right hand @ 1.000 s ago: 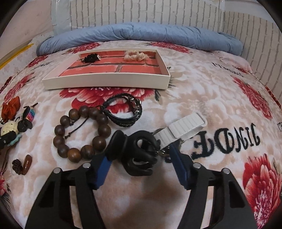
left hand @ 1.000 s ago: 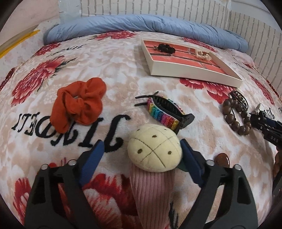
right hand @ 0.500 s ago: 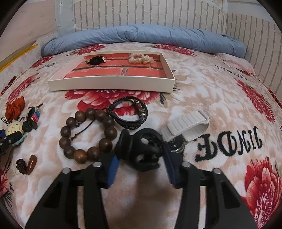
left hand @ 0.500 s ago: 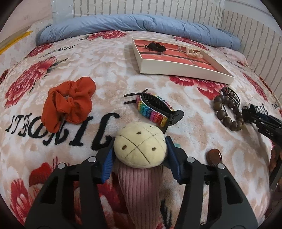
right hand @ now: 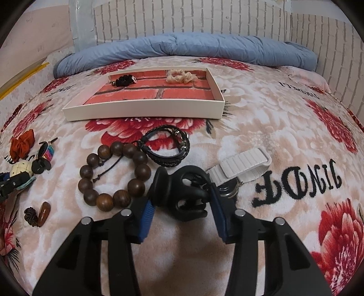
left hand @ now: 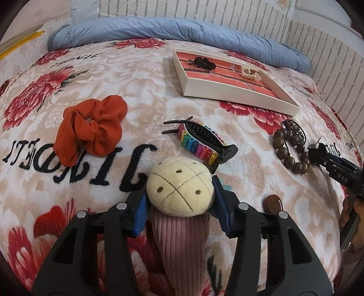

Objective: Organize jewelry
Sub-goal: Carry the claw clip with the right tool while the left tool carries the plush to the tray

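A bedroom in a home is showing here. A thick plush blanket point(right hand: 261, 118), beige and printed with big red flowers and black lettering, is covering a bed and filling most of both views. A rolled blue quilt point(right hand: 182, 45) is lying along the far edge of the bed, up against a wall point(right hand: 193, 18) that is wearing white brick-pattern covering. Personal accessories are lying scattered on the blanket: an orange scrunchie point(left hand: 91, 127), a rainbow hair clip point(left hand: 200, 145) and a wooden bead bracelet point(right hand: 113, 173). A shallow white tray point(right hand: 145, 109) with a brick-print lining is sitting on the bed, holding small hair ties.
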Tool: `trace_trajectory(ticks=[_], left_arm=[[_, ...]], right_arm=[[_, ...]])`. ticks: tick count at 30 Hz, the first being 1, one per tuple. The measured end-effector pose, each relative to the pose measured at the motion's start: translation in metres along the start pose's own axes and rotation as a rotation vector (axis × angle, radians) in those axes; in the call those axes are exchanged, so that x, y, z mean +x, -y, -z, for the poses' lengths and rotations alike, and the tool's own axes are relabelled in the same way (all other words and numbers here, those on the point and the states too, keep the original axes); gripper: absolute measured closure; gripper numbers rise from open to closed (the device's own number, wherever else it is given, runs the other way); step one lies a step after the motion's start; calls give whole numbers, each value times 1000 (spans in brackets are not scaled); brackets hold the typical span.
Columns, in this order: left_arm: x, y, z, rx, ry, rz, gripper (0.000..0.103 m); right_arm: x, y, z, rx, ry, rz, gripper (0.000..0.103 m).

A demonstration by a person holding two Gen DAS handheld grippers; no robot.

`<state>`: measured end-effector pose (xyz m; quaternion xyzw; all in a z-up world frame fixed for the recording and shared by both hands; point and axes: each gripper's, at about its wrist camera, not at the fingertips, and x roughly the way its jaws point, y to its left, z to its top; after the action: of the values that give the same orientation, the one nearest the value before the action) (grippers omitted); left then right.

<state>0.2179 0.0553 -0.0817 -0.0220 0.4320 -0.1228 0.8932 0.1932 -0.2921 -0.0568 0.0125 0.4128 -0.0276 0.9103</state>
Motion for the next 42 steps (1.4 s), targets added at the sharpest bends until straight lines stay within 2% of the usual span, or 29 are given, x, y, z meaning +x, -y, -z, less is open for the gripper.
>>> trace_trajectory(ticks=[10, 16, 25, 34, 37, 42], left_arm=[[-11, -6, -6, -33, 20, 13, 54], [-22, -5, -28, -38, 51, 40, 55], [-30, 9, -103, -1, 115, 50, 55], [-10, 35, -189, 57, 145, 61, 55], [3, 41, -216, 61, 132, 86, 55], [42, 47, -256, 62, 70, 85, 55]], right_arm=[[-10, 3, -4, 17, 28, -11, 58], [-19, 6, -24, 29, 58, -37, 58], [-14, 10, -87, 20, 104, -65, 58], [14, 17, -170, -12, 128, -54, 58], [33, 19, -191, -18, 111, -49, 58], [64, 20, -219, -35, 82, -34, 58]])
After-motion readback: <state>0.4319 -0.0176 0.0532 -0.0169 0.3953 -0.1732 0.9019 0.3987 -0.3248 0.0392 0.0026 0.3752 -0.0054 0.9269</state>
